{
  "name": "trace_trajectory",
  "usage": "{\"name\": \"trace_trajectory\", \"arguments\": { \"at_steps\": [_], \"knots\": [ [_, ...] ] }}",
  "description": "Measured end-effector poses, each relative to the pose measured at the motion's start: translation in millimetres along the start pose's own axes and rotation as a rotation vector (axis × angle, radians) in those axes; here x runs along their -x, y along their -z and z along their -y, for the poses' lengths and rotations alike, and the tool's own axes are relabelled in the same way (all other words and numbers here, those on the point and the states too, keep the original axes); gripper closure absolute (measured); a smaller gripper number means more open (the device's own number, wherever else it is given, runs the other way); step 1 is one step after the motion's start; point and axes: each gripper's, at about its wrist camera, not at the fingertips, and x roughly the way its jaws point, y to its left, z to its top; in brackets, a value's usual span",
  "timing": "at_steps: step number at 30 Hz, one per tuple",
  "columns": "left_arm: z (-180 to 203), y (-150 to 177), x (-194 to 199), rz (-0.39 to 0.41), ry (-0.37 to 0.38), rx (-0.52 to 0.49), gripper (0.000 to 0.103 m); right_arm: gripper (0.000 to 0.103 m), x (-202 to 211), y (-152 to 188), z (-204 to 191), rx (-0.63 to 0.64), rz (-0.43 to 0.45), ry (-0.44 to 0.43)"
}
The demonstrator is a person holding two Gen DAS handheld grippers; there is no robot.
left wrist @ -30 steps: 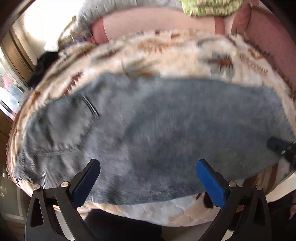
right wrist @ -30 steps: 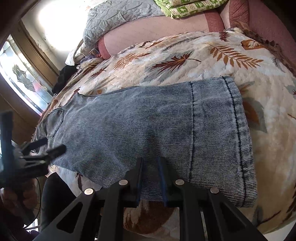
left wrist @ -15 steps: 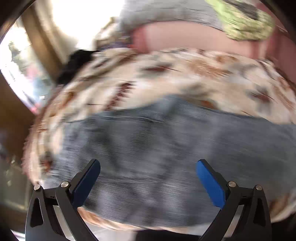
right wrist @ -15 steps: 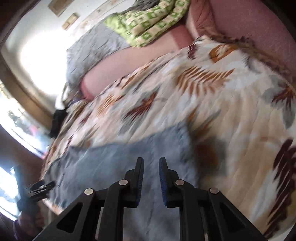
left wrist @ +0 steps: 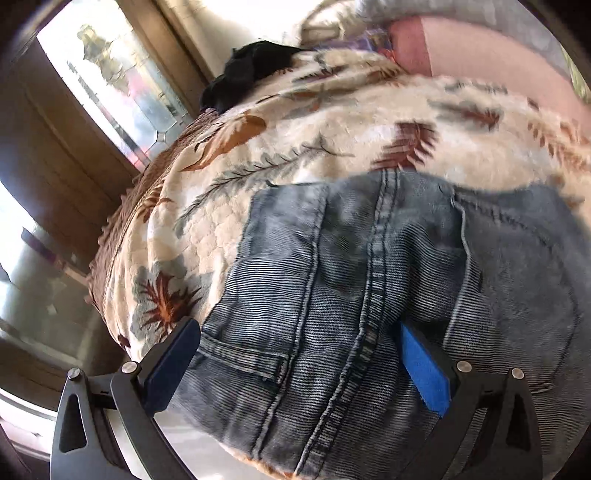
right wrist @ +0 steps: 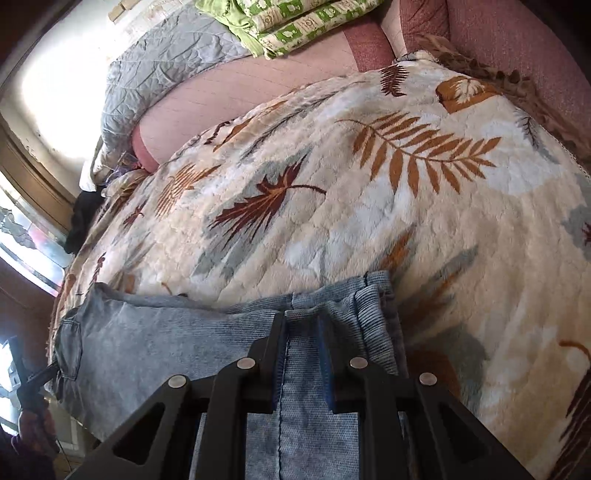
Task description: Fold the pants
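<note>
Blue denim pants (left wrist: 332,277) lie on a leaf-print blanket (left wrist: 295,147). In the left wrist view I see the waist end, with a back pocket, a belt loop and the centre seam. My left gripper (left wrist: 299,369) hovers open, jaws wide apart, straddling the waistband; its right blue pad (left wrist: 424,373) sits against a denim fold. In the right wrist view the pants (right wrist: 147,343) stretch to the left, and my right gripper (right wrist: 301,354) is shut on the bunched leg end. The left gripper (right wrist: 37,380) shows small by the waist at the far left.
The blanket (right wrist: 332,203) covers a pink sofa (right wrist: 517,44). A grey quilt (right wrist: 166,62) and a green patterned quilt (right wrist: 295,22) lie on its back. A black garment (left wrist: 255,70) sits at the blanket's far left corner beside a window (left wrist: 110,85).
My left gripper swept left along the pants from the middle to the waistband, still open. The right gripper carried the leg end leftward, so the flat cuff is now gathered and more blanket shows.
</note>
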Motion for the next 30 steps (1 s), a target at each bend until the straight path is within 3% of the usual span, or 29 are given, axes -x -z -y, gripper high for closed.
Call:
{"name": "trace_trajectory", "arguments": {
  "at_steps": [3, 7, 10, 14, 20, 24, 30],
  "knots": [
    [7.9, -5.2, -7.4, -0.011, -0.012, -0.027, 0.000, 0.085, -6.7, -5.3, 2.4, -0.002, -0.002, 0.014],
    [5.0, -9.0, -18.8, -0.040, 0.033, -0.005, 0.000, 0.087, -12.6, -11.8, 4.2, 0.000, 0.018, 0.032],
    [4.3, -9.0, -9.7, -0.034, 0.016, -0.004, 0.000, 0.087, -14.4, -14.2, 1.1, 0.013, 0.036, 0.046],
    [-0.4, 0.7, 23.3, 0.056, 0.022, -0.004, 0.000, 0.084, 8.7, -9.6, 2.0, -0.028, 0.089, -0.009],
    [4.4, 15.2, 79.5, 0.200, 0.065, -0.025, 0.000, 0.084, 53.1, 23.7, -18.8, 0.039, 0.130, -0.076],
    [16.3, 19.5, 114.0, 0.292, 0.075, -0.062, 0.000, 0.084, 63.6, 52.4, -24.7, 0.053, 0.100, -0.061],
    [28.3, 23.4, 152.6, 0.372, 0.104, -0.091, 0.000, 0.084, 59.3, 83.1, -22.7, 0.079, 0.028, 0.046]
  ]
}}
